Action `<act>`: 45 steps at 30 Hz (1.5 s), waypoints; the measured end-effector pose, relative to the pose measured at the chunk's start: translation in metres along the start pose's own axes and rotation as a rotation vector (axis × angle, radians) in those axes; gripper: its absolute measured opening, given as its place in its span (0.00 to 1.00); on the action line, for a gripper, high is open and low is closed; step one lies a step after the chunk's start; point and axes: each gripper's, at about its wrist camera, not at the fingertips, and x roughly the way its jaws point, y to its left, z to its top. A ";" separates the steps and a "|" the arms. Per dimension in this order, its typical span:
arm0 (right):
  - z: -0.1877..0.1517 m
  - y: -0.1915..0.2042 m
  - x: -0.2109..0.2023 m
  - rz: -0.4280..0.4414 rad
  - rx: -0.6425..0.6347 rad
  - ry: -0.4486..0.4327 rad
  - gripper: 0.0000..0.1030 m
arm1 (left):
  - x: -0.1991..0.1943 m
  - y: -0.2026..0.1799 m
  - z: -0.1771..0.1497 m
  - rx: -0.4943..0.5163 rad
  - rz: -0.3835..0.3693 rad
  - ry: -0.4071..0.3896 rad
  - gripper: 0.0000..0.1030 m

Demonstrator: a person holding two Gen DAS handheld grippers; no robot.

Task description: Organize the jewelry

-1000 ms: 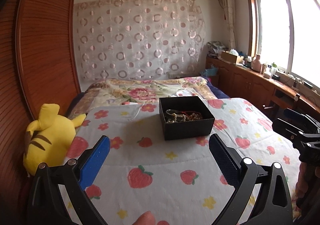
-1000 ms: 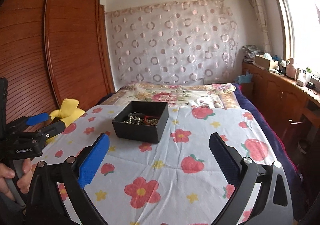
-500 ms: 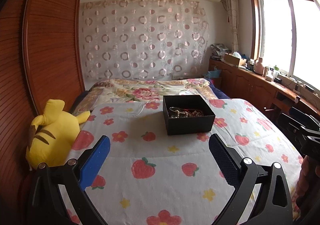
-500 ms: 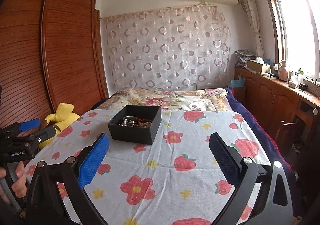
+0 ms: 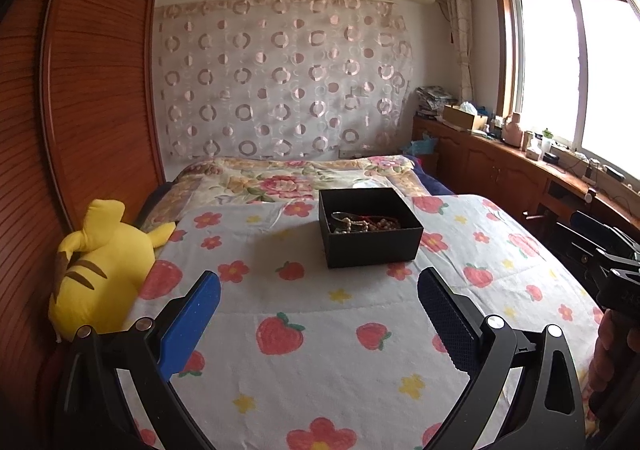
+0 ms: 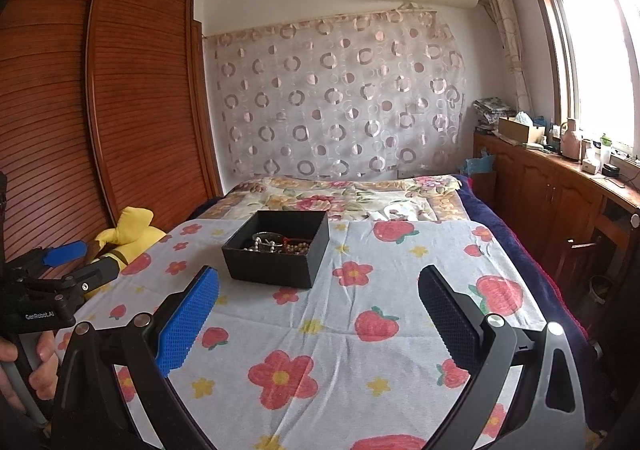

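A black open box (image 5: 370,230) sits on the flowered bedspread; it also shows in the right wrist view (image 6: 278,250). Beaded jewelry (image 5: 366,223) with a red cord lies inside it, seen too in the right wrist view (image 6: 280,244). My left gripper (image 5: 319,296) is open and empty, well short of the box. My right gripper (image 6: 319,296) is open and empty, short of the box and to its right. The left gripper also shows at the left edge of the right wrist view (image 6: 76,262).
A yellow plush toy (image 5: 102,270) lies at the bed's left edge against a wooden wardrobe (image 5: 92,90). Wooden cabinets (image 6: 560,186) with clutter run along the right wall under the window. The bedspread (image 5: 320,330) has strawberry and flower prints.
Both grippers have pulled back and tilted up, so the box looks farther away and more of the wall shows. Both stay open and empty.
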 end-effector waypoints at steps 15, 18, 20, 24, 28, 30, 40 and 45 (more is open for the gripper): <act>-0.001 0.006 0.001 0.004 0.003 0.002 0.98 | 0.000 -0.001 0.000 0.001 0.002 -0.002 0.93; -0.001 0.006 0.001 0.006 0.002 0.001 0.98 | 0.000 0.000 0.000 -0.002 -0.002 -0.003 0.93; -0.001 0.006 0.000 0.004 0.001 -0.001 0.98 | -0.001 0.000 0.000 -0.001 0.000 -0.003 0.93; -0.001 0.006 0.001 0.004 0.000 0.000 0.98 | -0.002 -0.001 0.000 -0.001 0.001 -0.006 0.93; -0.001 0.004 0.000 0.005 0.002 0.000 0.98 | -0.002 -0.001 0.000 0.000 0.002 -0.007 0.93; -0.002 0.005 0.000 0.005 0.001 0.001 0.98 | -0.003 -0.001 0.000 0.003 0.004 -0.010 0.93; -0.002 0.009 0.001 0.005 0.001 0.001 0.98 | -0.004 -0.001 0.000 0.001 0.004 -0.011 0.93; -0.002 0.008 0.001 0.005 0.002 0.001 0.98 | -0.004 -0.001 0.000 0.002 0.005 -0.012 0.93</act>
